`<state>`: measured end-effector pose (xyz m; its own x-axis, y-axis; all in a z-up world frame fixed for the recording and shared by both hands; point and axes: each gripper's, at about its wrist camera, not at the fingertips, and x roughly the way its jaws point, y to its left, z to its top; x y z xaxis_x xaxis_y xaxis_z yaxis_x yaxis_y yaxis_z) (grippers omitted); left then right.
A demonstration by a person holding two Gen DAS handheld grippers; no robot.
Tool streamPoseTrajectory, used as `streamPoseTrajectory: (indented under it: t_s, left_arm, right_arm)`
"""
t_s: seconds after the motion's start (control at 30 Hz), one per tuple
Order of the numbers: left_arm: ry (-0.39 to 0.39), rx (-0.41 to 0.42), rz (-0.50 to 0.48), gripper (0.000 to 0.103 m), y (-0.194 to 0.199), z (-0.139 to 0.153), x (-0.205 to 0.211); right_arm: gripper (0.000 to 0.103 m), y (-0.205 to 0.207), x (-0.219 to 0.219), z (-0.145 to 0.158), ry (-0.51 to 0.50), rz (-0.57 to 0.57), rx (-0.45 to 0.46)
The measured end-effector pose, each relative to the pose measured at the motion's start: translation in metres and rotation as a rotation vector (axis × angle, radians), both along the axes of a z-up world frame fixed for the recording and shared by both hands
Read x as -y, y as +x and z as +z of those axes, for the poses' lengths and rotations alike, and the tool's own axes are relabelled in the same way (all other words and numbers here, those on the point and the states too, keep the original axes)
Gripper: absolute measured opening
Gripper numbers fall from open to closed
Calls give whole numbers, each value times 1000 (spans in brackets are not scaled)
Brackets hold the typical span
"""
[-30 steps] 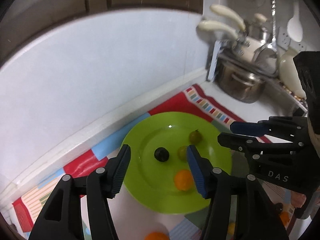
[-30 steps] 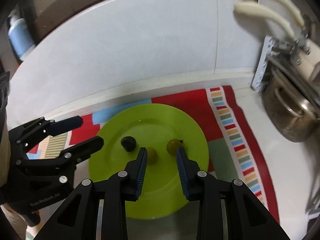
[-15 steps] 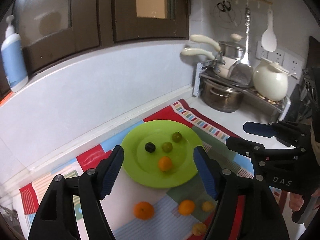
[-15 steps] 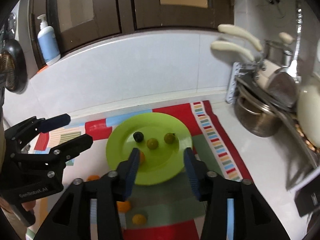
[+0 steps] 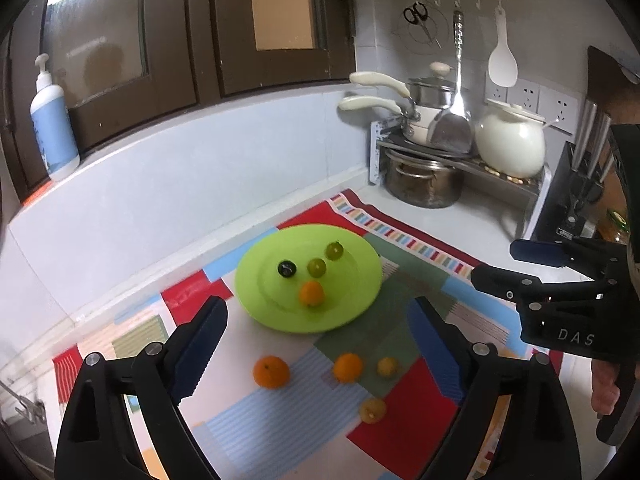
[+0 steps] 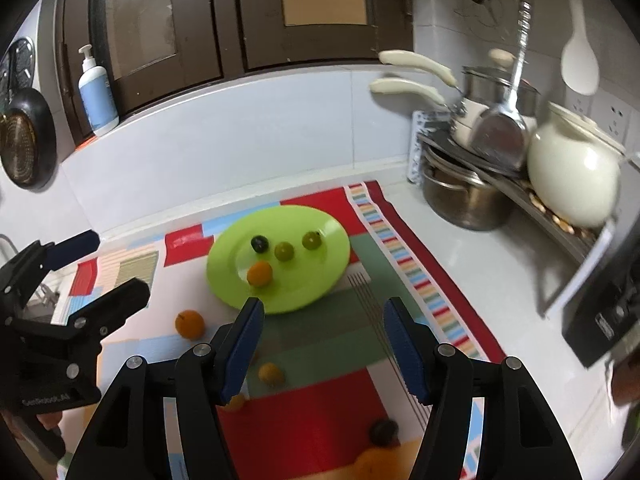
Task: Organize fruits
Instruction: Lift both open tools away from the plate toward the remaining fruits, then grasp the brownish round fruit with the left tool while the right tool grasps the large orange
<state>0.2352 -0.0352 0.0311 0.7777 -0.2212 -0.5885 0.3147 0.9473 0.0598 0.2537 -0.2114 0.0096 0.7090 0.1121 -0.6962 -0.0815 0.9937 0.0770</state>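
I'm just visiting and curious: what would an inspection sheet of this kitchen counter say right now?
Surface: white counter with a patchwork mat spread on it.
Job's things: green plate on the mat holds one dark fruit, two green fruits and one orange fruit; more orange and yellow fruits lie loose on the mat.
Clutter: nothing seen besides the loose fruit.
Grippers: left gripper and right gripper both have jaws that have just been opening, nothing between them.
Cables: nothing seen.
Surroundings: steel pot under a rack, white jar, soap bottle on the ledge, hanging utensils.
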Motion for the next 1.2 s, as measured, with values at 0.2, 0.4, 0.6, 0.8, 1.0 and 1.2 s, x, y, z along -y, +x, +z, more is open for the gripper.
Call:
streamPoseTrajectory:
  t_s: [0.2,0.4,0.6,0.8,1.0,1.2]
  left_arm:
    - [25,-34,-5,93,-12,-17,7]
    - [42,-93,-20,93,-16,-37,13]
    - [63,-133,-13,93,-15,-54,14]
    - [96,-182,-12,93,-10,-75,15]
    - [112,-245,-19,93,-5,-97,20]
    - [113,-285,-21,93,2,-112,23]
  right_arm:
    - [63,-19,13,-16,11,-61,-50]
    - [63,-29,24,-38,20,-101,-129]
    - [63,-37,29,-56,16,-142,-184]
    - [63,-44,33,-77,-24,-191,-231]
    - [63,-46,38,-97,-17,-210,-293]
    - [63,-44,40,-111,4,-215,-339]
